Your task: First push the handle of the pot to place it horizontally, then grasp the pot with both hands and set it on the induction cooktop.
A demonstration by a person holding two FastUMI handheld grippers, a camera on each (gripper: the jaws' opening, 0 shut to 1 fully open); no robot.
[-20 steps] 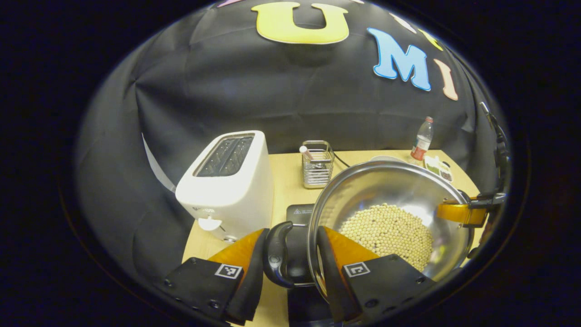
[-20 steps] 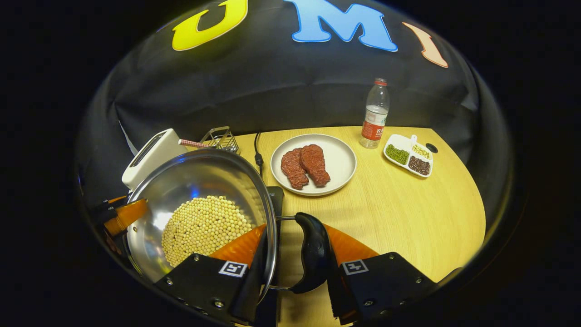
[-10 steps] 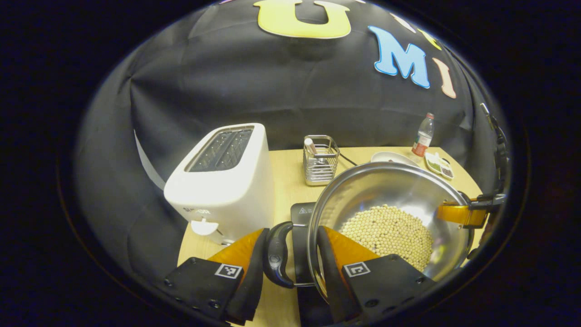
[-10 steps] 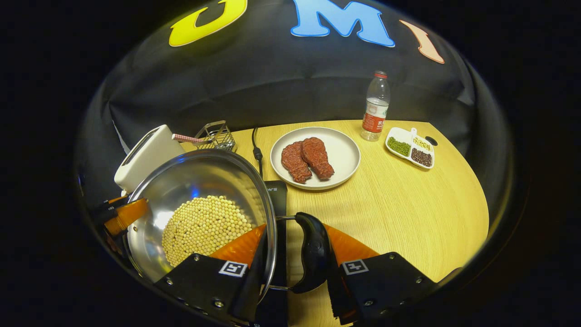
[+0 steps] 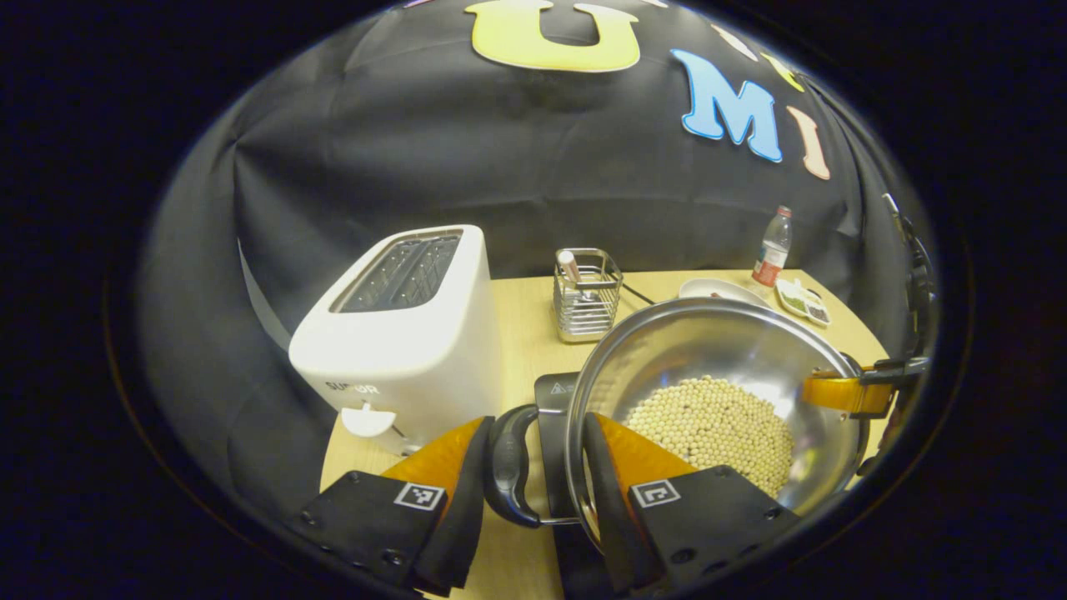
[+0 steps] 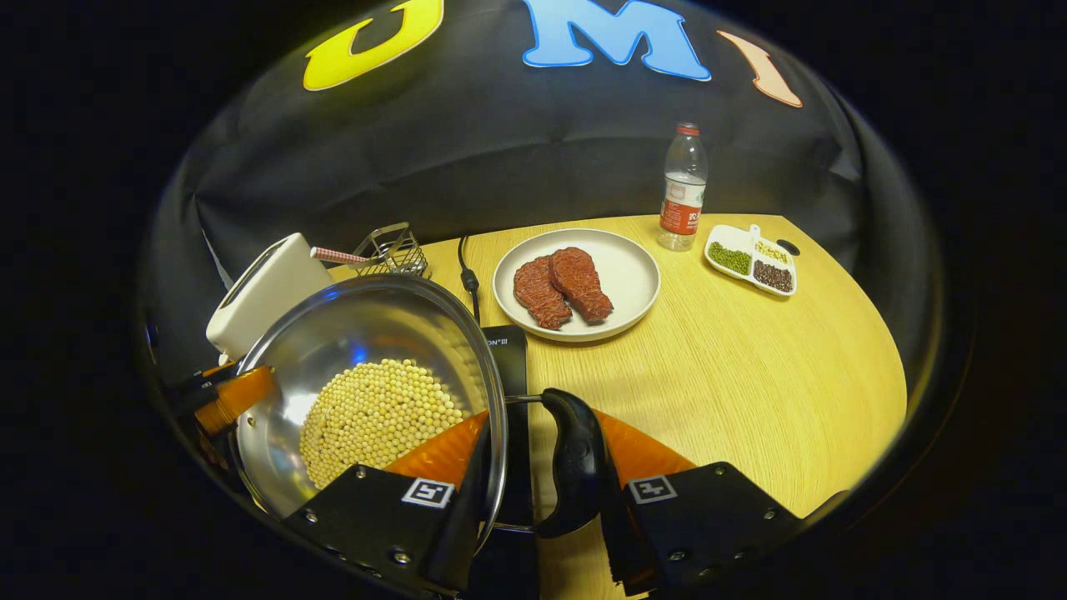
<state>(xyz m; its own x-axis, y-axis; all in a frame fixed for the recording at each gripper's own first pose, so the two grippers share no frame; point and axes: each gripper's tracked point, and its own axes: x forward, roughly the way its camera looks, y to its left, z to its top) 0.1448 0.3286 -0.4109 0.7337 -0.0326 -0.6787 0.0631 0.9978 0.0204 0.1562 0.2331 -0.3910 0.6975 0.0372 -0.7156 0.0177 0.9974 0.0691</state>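
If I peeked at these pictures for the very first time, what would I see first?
A big shiny pot full of pale beans sits low in the middle, over a black cooktop. The left gripper and right gripper each pinch the pot's rim and a black handle. A white toaster stands left of the pot, and a plate with two pieces of meat lies behind it.

One pot (image 6: 333, 350), one cooktop (image 6: 507, 354), one toaster (image 5: 408, 325), one wire rack (image 5: 588, 293), one plate (image 6: 621, 271), two steaks (image 6: 563, 287), one bottle (image 6: 683, 190), one divided dish (image 6: 750, 258).
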